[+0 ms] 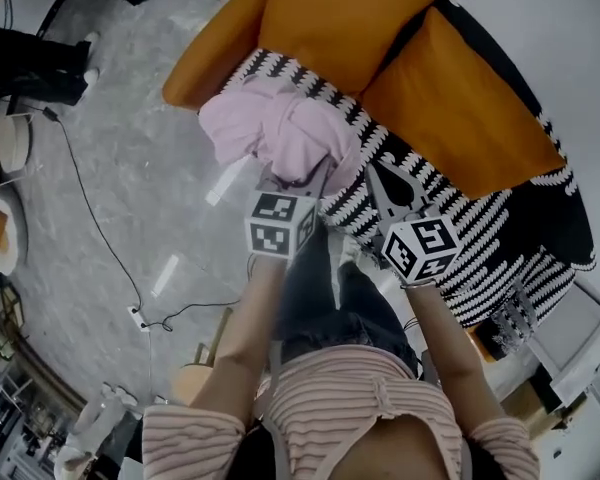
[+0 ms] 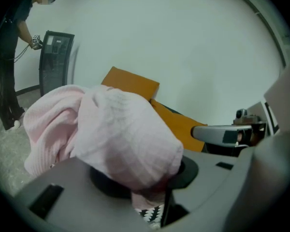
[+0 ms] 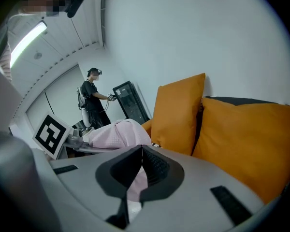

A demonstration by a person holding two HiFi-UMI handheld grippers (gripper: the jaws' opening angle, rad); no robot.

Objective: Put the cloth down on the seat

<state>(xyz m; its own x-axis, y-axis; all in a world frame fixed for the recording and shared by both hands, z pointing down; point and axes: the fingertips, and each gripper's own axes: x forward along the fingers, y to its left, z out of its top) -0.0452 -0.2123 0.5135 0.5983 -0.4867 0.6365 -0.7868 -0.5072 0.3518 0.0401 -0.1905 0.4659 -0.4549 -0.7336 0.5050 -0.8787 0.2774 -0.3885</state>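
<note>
A bunched pink cloth [image 1: 280, 128] hangs over the front left corner of the seat, which has a black-and-white patterned cover [image 1: 460, 238]. My left gripper [image 1: 285, 183] is shut on the cloth's near side. In the left gripper view the cloth [image 2: 116, 134] bulges over the left gripper [image 2: 135, 178] and hides its tips. My right gripper [image 1: 375, 183] sits to the right, over the patterned cover. In the right gripper view the right gripper [image 3: 141, 151] has its tips together, with a fold of the cloth [image 3: 118, 133] pinched between the pads.
Two orange cushions [image 1: 350, 18] [image 1: 460, 98] lean at the back of the seat. Grey floor with a cable [image 1: 100, 228] lies to the left. A person in black [image 2: 9, 57] stands by a dark cabinet [image 2: 55, 57] at the far wall.
</note>
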